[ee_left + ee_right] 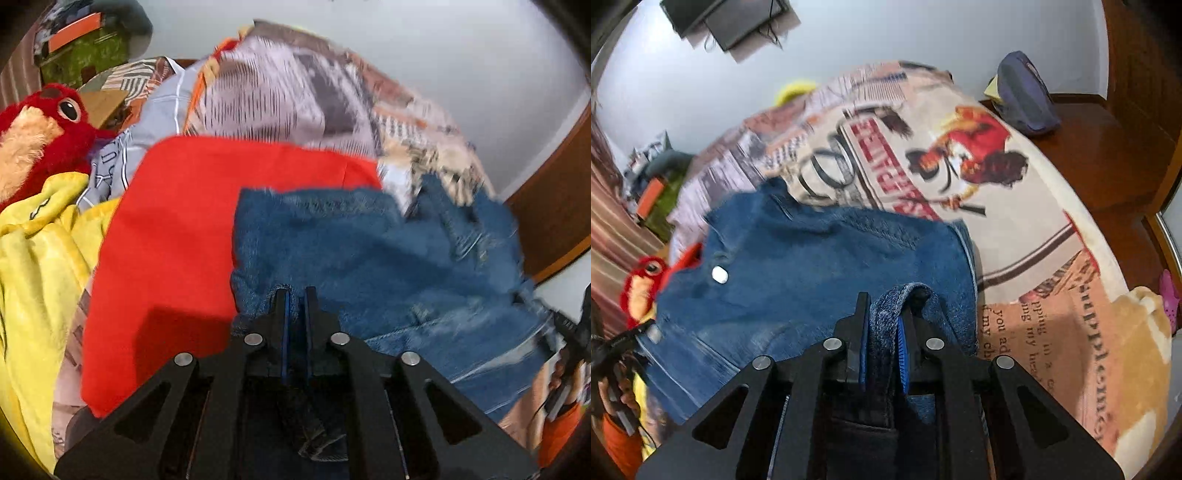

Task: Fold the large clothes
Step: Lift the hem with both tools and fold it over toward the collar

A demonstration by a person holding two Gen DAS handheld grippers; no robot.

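Blue denim jeans (388,258) lie bunched on the printed bedspread (280,92), partly over a red garment (177,240). My left gripper (295,295) is shut on a fold of the denim at its near edge. In the right wrist view the jeans (812,273) show a white button at the left. My right gripper (886,306) is shut on a thick rolled edge of the denim. The other hand-held gripper shows at the right edge of the left view (569,332) and the left edge of the right view (617,347).
A red plush toy (40,136) and a yellow blanket (37,277) lie at the left of the bed. A light grey-blue garment (155,114) lies behind the red one. A blue bag (1023,92) sits on the wooden headboard ledge (1108,147). The printed bedspread (1015,229) extends to the right.
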